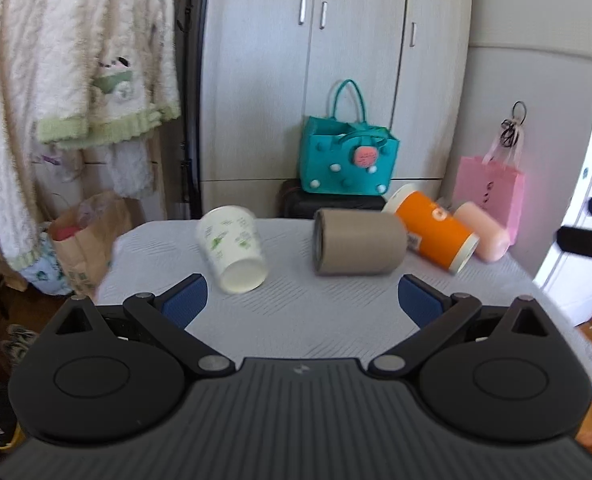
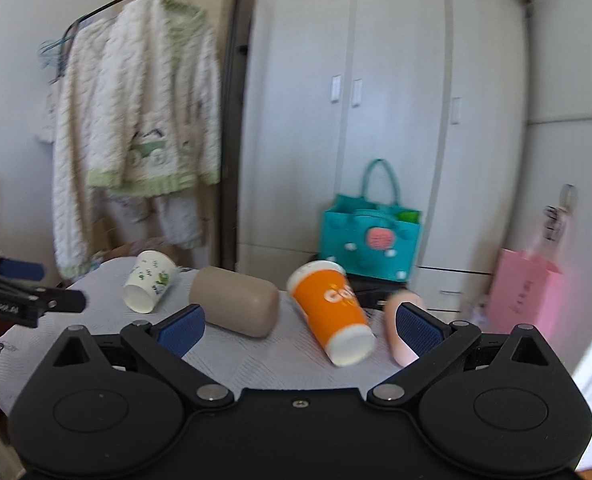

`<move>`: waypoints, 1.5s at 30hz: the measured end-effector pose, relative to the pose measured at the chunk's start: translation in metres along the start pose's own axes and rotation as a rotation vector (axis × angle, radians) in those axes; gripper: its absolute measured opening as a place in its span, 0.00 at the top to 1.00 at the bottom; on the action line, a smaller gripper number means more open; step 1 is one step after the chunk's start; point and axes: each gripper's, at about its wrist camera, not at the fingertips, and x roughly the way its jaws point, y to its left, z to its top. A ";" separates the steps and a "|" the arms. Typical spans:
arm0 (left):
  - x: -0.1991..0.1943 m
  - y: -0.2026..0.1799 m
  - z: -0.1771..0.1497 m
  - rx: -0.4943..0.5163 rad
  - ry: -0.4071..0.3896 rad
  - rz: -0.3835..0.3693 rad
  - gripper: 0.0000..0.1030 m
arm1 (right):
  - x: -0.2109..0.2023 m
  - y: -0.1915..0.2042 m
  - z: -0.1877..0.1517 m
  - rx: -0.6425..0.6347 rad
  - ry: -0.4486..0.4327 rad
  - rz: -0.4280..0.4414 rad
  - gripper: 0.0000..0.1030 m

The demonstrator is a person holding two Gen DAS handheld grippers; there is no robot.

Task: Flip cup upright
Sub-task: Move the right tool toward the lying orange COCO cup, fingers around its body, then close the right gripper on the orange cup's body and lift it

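Several cups lie on their sides on a small table with a light patterned cloth (image 1: 296,320). From left to right they are a white paper cup with green print (image 1: 233,250) (image 2: 149,286), a taupe cup (image 1: 356,246) (image 2: 235,300), an orange paper cup (image 1: 432,232) (image 2: 332,308) and a pink cup (image 1: 482,232) (image 2: 400,350). My left gripper (image 1: 302,300) is open and empty, just short of the white and taupe cups. My right gripper (image 2: 300,326) is open and empty, with the orange cup between its fingers' line of sight.
A teal felt bag (image 1: 346,160) stands on a black case behind the table. A pink gift bag (image 1: 492,188) hangs at the right. A clothes rack with a white cardigan (image 1: 75,60) and a brown paper bag (image 1: 87,236) stand left. Wardrobe doors (image 1: 356,40) are behind.
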 end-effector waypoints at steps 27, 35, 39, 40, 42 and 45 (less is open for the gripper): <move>0.133 -0.055 0.058 0.015 0.151 -0.083 0.00 | 0.201 -0.062 0.008 -0.270 0.376 0.192 0.10; 0.137 -0.051 0.057 0.002 0.175 -0.092 0.00 | 0.223 -0.065 0.001 -0.233 0.404 0.156 0.30; 0.133 -0.052 0.055 0.012 0.170 -0.086 0.00 | 0.199 -0.065 0.008 -0.184 0.352 0.152 0.30; 0.132 -0.052 0.054 0.012 0.168 -0.087 0.00 | 0.192 -0.064 0.009 -0.177 0.343 0.145 0.30; 0.129 -0.052 0.053 0.011 0.167 -0.094 0.00 | 0.179 -0.062 0.011 -0.173 0.322 0.123 0.30; 0.123 -0.053 0.050 0.010 0.165 -0.103 0.00 | 0.161 -0.061 0.009 -0.162 0.306 0.111 0.31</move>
